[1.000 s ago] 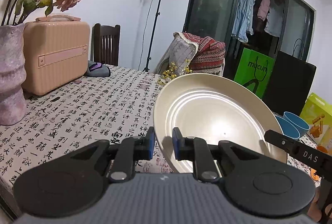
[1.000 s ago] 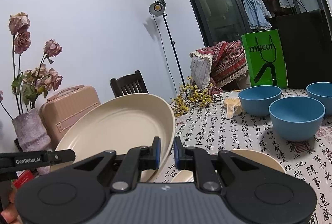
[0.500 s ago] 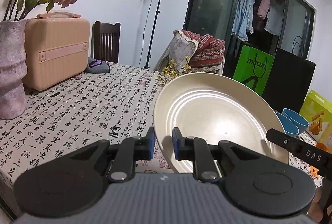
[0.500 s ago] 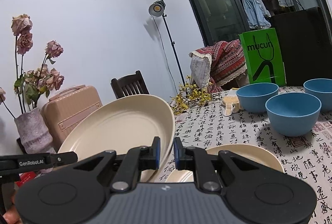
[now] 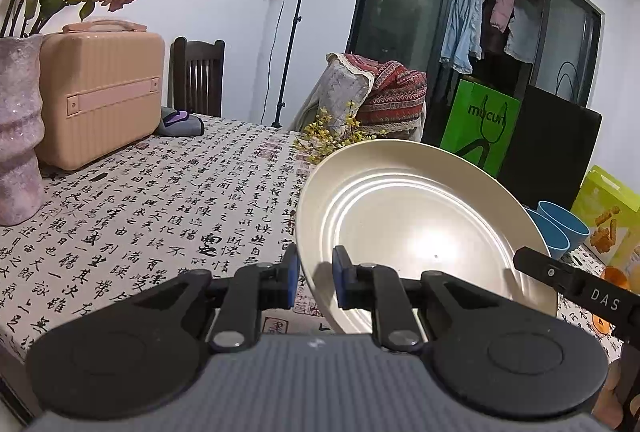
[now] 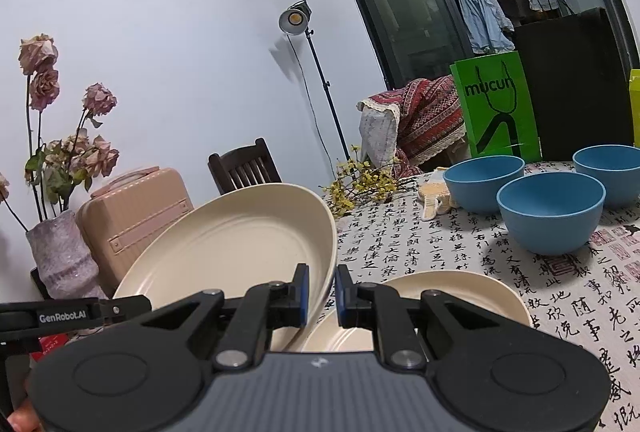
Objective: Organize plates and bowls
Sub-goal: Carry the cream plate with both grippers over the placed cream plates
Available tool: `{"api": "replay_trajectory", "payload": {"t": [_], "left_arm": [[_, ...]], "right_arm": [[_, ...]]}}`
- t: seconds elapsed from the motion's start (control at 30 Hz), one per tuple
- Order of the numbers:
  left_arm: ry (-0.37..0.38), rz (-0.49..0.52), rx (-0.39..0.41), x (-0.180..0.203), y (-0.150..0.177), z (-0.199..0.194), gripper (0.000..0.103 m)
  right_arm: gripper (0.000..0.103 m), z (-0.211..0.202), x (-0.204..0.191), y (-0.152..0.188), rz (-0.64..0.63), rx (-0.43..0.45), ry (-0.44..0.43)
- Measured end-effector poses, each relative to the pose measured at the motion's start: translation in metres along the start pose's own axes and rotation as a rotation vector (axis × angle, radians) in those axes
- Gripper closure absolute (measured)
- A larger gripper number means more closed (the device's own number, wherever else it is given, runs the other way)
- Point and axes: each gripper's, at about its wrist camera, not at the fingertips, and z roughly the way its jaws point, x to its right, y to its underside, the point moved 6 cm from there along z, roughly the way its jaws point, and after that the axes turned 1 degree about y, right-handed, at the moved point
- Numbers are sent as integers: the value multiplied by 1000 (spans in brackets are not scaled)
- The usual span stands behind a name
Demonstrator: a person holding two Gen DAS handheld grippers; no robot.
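A large cream plate (image 5: 420, 232) hangs tilted above the table, held from both sides. My left gripper (image 5: 314, 280) is shut on its left rim. My right gripper (image 6: 322, 294) is shut on the opposite rim of the same plate (image 6: 240, 252). Just below it, a second cream plate (image 6: 460, 296) lies flat on the patterned tablecloth (image 6: 420, 240). Three blue bowls (image 6: 552, 212) stand upright on the table further back right. Two of them (image 5: 560, 228) show past the held plate in the left wrist view.
A pink suitcase (image 5: 100, 100) and a mauve vase (image 5: 18, 152) of dried roses stand at the table's left side. Yellow flower sprigs (image 6: 360, 184) lie at the far edge. A green bag (image 6: 496, 112), a black bag and a dark chair (image 5: 196, 76) stand behind.
Both views have drifted slightly and more of the lower plate shows in the right wrist view. Both grips on the plate are unchanged.
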Motion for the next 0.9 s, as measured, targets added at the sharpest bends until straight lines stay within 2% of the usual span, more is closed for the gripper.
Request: {"api": "replay_trajectory", "payload": {"t": [0.9], "left_arm": [[12, 47, -17, 29, 8, 11, 86]], "right_arm": [[90, -9, 32, 3, 51, 12, 17]]}}
